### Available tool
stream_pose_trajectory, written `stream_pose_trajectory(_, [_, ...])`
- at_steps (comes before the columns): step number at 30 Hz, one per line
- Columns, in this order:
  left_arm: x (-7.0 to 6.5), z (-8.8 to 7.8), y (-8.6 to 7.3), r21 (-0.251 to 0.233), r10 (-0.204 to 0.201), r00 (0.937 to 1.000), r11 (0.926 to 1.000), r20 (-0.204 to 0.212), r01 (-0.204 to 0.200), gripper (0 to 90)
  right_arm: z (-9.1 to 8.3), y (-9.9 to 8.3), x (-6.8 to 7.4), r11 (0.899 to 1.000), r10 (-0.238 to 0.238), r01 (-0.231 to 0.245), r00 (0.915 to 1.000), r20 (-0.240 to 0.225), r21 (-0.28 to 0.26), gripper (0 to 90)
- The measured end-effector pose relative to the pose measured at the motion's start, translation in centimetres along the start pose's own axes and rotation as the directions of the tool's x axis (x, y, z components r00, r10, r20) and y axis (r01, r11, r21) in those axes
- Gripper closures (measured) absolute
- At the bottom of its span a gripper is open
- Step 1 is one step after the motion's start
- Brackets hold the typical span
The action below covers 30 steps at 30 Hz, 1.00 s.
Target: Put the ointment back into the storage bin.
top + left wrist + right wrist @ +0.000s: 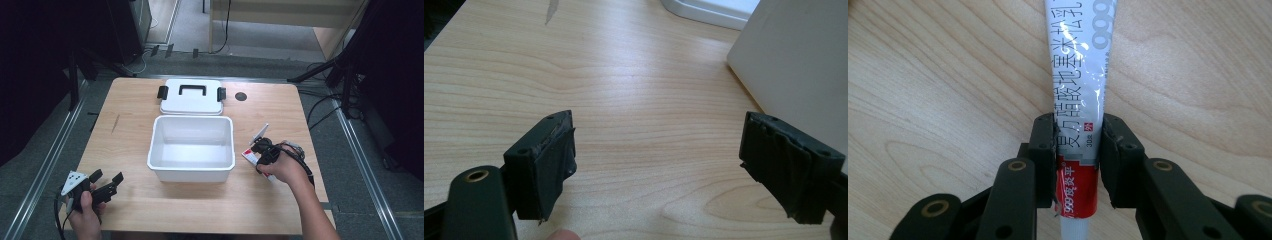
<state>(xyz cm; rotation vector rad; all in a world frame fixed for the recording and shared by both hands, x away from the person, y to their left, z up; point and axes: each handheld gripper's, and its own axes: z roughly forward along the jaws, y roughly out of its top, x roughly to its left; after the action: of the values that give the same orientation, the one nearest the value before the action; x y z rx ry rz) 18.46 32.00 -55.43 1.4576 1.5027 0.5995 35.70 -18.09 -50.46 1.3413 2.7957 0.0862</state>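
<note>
Right of bin (191, 172) | right claw (1078, 145) grips tube (1080, 75) | left claw (656, 165) open over bare wood, near front edge.

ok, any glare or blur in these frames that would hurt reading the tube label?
Right gripper view: sharp, with small glare streaks on the tube mid-label, print still legible. High view: soft and low in detail, room edges dark, tube too small to read. Left gripper view: pale sheen on the table, box wall washed out.

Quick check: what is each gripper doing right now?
Left gripper: open, nothing between its jaws.
Right gripper: shut on the ointment tube.
</note>
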Motion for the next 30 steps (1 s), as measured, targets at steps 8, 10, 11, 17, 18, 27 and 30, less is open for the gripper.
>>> stream_pose_trajectory(8, [0.0, 0.0, 0.0, -0.001, -0.002, 1.0000, 1.0000, 0.002, 0.002, 15.6, -0.1, -0.1, -0.2, 1.000, 0.003, -0.003, 1.0000, -0.006, -0.005, 72.2])
stream_pose_trajectory(10, [0.0, 0.0, 0.0, -0.001, -0.002, 1.0000, 1.0000, 0.002, 0.002, 15.6, -0.3, -0.2, -0.3, 1.000, 0.016, -0.016, 0.9998, -0.014, -0.008, 72.3])
stream_pose_trajectory(11, [0.0, 0.0, 0.0, 0.000, -0.002, 1.0000, 1.0000, 0.002, 0.002, 15.6, -0.4, -0.2, -0.4, 1.000, 0.017, -0.017, 0.9997, -0.016, -0.016, 72.3])
stream_pose_trajectory(17, [0.0, 0.0, 0.0, 0.001, -0.002, 1.0000, 1.0000, 0.002, 0.002, 15.5, -2.0, -0.4, -0.8, 0.998, 0.043, -0.044, 0.9989, -0.019, -0.043, 72.3])
stream_pose_trajectory(18, [0.0, 0.0, 0.0, 0.001, -0.002, 1.0000, 1.0000, 0.001, 0.002, 15.6, -2.3, -0.4, -0.8, 0.998, 0.046, -0.047, 0.9987, -0.023, -0.050, 72.3])
stream_pose_trajectory(27, [0.0, 0.0, 0.0, 0.003, -0.002, 1.0000, 1.0000, 0.001, 0.002, 15.6, -6.1, -0.4, -1.1, 0.991, 0.070, -0.074, 0.9969, -0.034, -0.111, 72.3])
stream_pose_trajectory(30, [0.0, 0.0, 0.0, 0.004, -0.003, 1.0000, 1.0000, 0.001, 0.003, 15.6, -7.5, -0.2, -1.2, 0.990, 0.072, -0.075, 0.9969, -0.033, -0.120, 72.3])
